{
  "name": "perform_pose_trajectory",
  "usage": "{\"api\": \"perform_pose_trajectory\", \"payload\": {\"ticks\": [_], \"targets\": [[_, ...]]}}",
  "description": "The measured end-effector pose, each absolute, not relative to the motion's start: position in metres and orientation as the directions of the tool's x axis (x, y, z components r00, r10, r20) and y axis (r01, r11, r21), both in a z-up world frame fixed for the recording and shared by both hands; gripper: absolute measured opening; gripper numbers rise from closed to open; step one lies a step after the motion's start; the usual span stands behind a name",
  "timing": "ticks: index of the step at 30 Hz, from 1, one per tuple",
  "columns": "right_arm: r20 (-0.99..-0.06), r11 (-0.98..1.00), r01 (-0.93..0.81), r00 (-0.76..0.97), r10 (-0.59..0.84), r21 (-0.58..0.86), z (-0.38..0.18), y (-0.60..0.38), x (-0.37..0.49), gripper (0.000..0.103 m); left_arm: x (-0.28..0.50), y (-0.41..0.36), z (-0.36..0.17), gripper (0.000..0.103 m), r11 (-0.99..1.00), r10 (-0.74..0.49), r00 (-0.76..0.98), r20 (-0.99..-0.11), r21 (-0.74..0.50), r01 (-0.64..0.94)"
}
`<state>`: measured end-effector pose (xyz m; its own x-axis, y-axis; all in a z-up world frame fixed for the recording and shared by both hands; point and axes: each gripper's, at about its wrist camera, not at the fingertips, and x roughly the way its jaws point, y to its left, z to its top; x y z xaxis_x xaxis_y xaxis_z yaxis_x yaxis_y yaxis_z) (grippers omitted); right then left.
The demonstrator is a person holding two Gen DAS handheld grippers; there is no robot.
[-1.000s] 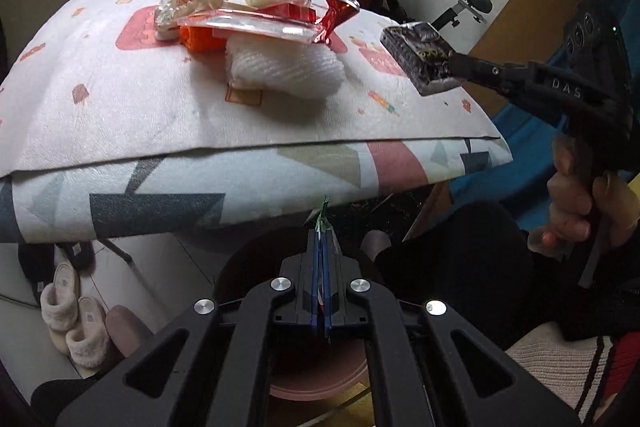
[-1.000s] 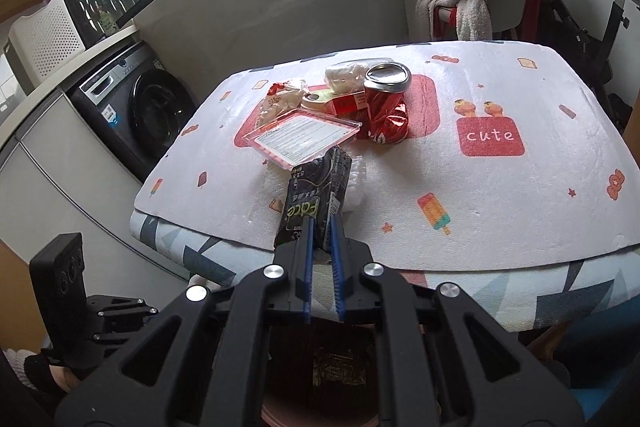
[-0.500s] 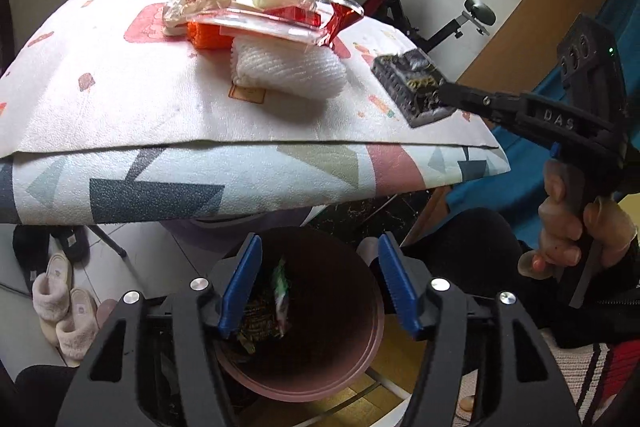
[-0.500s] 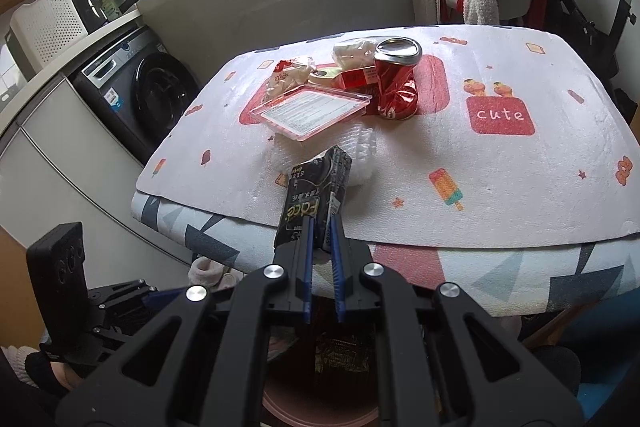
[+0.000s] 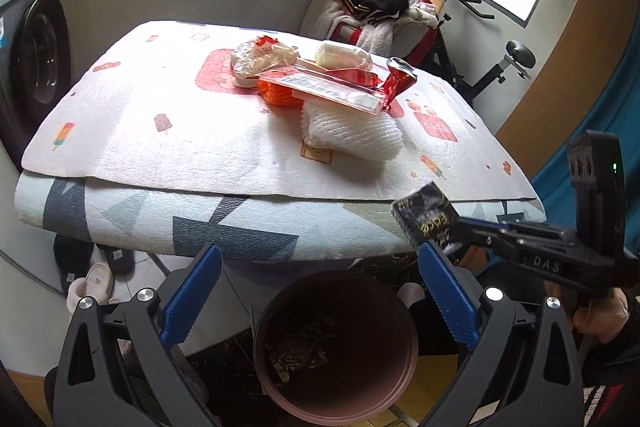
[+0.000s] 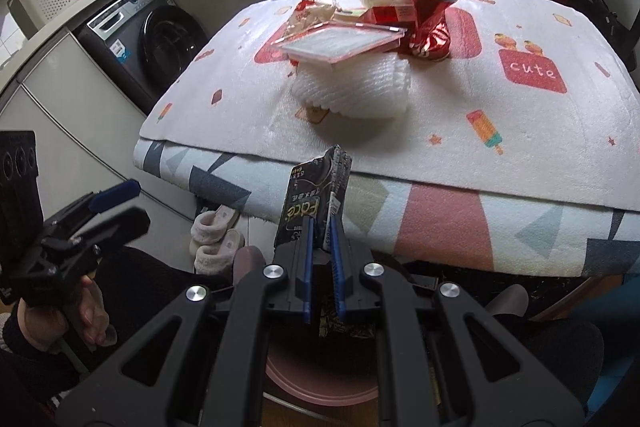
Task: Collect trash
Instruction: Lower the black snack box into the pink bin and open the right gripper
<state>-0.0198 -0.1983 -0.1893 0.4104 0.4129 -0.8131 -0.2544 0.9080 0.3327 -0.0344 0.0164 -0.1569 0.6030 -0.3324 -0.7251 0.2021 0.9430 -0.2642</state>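
Observation:
My right gripper (image 6: 321,223) is shut on a black snack box (image 6: 312,199) and holds it off the table's front edge, above the pink bin (image 6: 320,383). The box also shows in the left wrist view (image 5: 426,221). My left gripper (image 5: 320,267) is open and empty over the pink bin (image 5: 336,407), which has wrappers in it. On the table (image 5: 160,147) lie a white foam net (image 5: 352,135), a pink flat pack (image 5: 332,89), a crushed red can (image 5: 398,81) and white wrappers (image 5: 260,57).
A washing machine (image 6: 160,39) stands left of the table. A chair piled with clothes (image 5: 372,11) and an exercise bike (image 5: 496,67) stand behind it. Slippers (image 5: 92,279) lie on the floor under the table's left side.
My left gripper opened and let a green wrapper fall into the bin. My right gripper carried the black box from over the table down to beyond its front edge.

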Motion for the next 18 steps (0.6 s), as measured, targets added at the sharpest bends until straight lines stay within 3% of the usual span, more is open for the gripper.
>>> {"api": "perform_pose_trajectory", "payload": {"ticks": [18], "targets": [[-0.909, 0.913, -0.160, 0.130, 0.395, 0.374, -0.256, -0.187, -0.025, 0.013, -0.033, 0.030, -0.166, 0.097, 0.951, -0.305, 0.595, -0.744, -0.275, 0.143]]}}
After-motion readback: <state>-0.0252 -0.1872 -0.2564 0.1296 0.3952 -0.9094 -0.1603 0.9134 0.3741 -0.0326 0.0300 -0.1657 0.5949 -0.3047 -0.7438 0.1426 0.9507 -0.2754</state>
